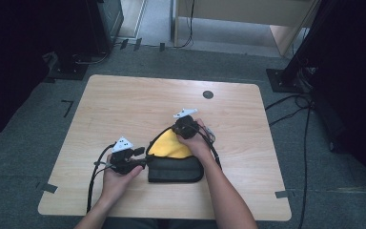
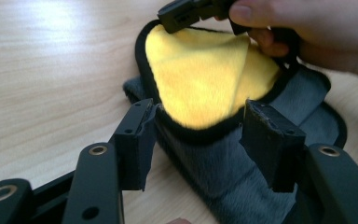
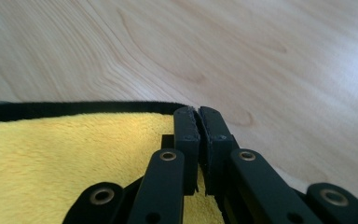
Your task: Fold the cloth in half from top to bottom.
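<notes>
On the table: a light wooden table [image 1: 124, 105] carries a microfibre cloth [image 1: 174, 164], grey on one face and yellow on the other, edged with a black hem, lying near the person's edge between the two hands.
Cloth state: part-folded; the far flap is turned up so its yellow face [image 2: 200, 79] shows, while the grey face [image 2: 223, 172] lies flat on the wood beneath.
Left gripper: the left gripper [image 1: 140, 160] sits low at the cloth's left end, its jaws about half open and straddling the folded edge; in the left gripper view the pads [image 2: 137, 140] flank the black hem without clearly pressing it, so it looks like a brace to keep the lower layer from sliding, not a grip.
Right gripper: the right gripper [image 3: 198, 133] has its jaws closed together at the flap's black hem [image 3: 74, 109]; in the left gripper view its tips meet the top edge of the yellow flap, so it appears pinched on that edge, though the fabric between the pads is too thin to see for certain.
Why held so: pinching the hem gives the right hand [image 1: 198, 143] a firm hold to carry the flap over, while the left side anchors the base.
Step in hand: probably folding the cloth, with the flap raised but not yet laid down.
Risk: the thin hem could slip out of the closed pads.
</notes>
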